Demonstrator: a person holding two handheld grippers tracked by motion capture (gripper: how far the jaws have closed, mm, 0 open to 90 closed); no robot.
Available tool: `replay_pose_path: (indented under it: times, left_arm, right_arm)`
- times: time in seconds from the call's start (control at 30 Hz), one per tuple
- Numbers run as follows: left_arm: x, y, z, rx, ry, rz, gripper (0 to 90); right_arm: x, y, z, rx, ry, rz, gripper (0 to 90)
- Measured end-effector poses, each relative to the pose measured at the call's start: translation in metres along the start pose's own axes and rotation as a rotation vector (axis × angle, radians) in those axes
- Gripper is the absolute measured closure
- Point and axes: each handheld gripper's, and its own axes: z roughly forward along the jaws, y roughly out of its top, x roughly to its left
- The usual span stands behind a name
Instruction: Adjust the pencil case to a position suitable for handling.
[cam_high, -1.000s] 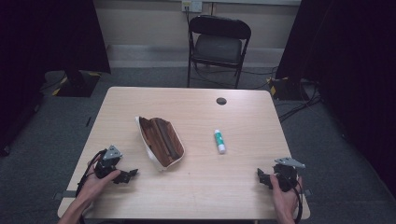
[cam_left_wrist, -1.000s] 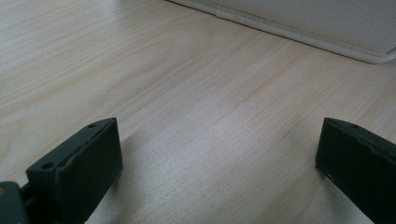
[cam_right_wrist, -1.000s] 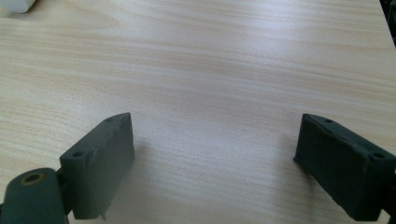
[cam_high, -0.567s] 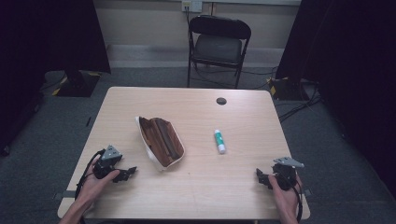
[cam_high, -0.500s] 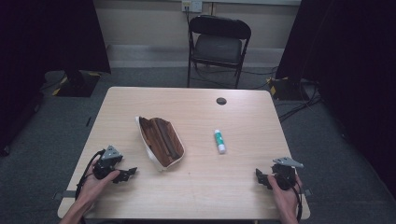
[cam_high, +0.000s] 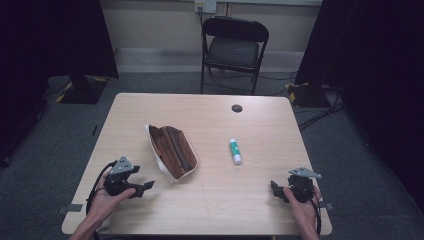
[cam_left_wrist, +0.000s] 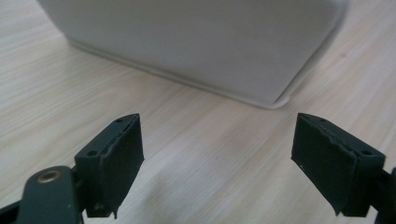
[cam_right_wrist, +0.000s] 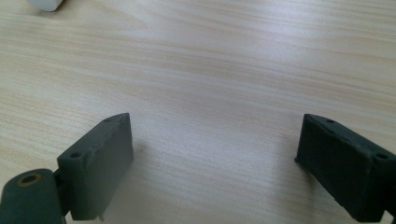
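Wooden table (cam_high: 210, 210): pouch (cam_high: 171, 151), glue stick (cam_high: 235, 151)

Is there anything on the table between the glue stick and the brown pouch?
No. In the high view, only bare table lies between the glue stick and the pouch.

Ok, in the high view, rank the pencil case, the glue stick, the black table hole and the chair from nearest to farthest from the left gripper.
From the left gripper:
1. Pencil case, just ahead and to its right, lying open.
2. Glue stick, right of the table's middle.
3. Black table hole, near the far edge.
4. Chair, on the floor beyond the table.
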Motion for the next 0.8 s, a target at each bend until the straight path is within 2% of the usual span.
replay_pose_path:
  times: [0.1, 0.3, 0.33, 0.47, 0.6, 0.8]
  left_arm:
    - [-0.004, 0.004, -0.004, -0.039, 0.003, -0.007, 17.0]
    - [-0.01, 0.012, -0.008, -0.091, -0.026, -0.017, 19.0]
    - [-0.011, 0.013, -0.008, -0.092, -0.026, -0.011, 17.7]
    - [-0.017, 0.018, -0.005, -0.107, -0.055, -0.031, 16.6]
    - [-0.023, 0.025, -0.004, -0.114, -0.052, -0.005, 16.0]
    - [-0.027, 0.038, 0.0, -0.125, -0.057, -0.012, 16.0]
  right_arm:
    - [0.0, 0.0, 0.0, 0.0, 0.002, -0.003, 9.6]
    - [0.0, 0.0, 0.0, 0.0, 0.002, -0.003, 9.6]
    - [0.0, 0.0, 0.001, 0.0, 0.002, -0.003, 9.6]
    - [0.0, 0.001, 0.001, -0.001, 0.004, -0.005, 9.6]
    - [0.0, 0.001, 0.001, -0.001, 0.004, -0.004, 9.6]
    - [0.0, 0.001, 0.001, -0.002, 0.004, -0.005, 9.6]
